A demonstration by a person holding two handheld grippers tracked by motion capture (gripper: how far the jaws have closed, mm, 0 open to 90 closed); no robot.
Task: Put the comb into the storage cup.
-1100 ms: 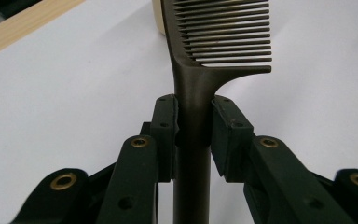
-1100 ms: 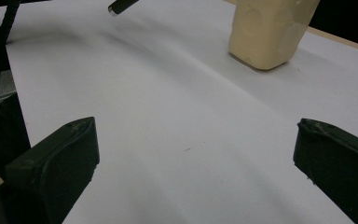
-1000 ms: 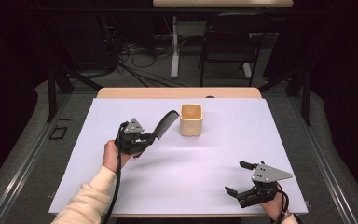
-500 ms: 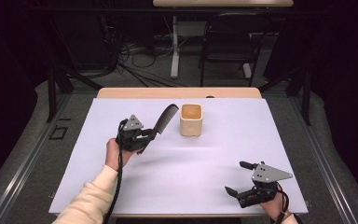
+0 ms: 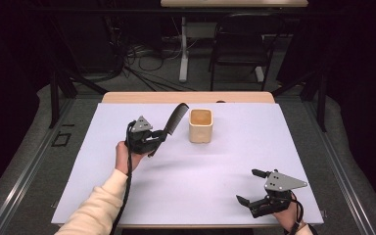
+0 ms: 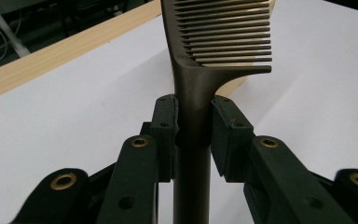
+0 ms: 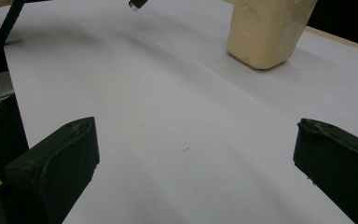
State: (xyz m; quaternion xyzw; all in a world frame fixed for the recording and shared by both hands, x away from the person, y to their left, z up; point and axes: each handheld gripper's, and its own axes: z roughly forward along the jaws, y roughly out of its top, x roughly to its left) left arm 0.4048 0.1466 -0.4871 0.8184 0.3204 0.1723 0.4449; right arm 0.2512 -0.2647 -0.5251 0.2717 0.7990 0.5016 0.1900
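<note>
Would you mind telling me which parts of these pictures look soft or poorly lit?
High view: the room behind the table is dark. Left gripper view: the comb is sharp, the table edge soft. Right gripper view: the cup is slightly blurred.

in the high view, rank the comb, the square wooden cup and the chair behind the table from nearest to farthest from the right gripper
From the right gripper, at the table's near right corner:
1. Wooden cup, up the table, left of the gripper.
2. Comb, just left of the cup, held in the left gripper.
3. Chair, on the floor beyond the far edge.
</note>
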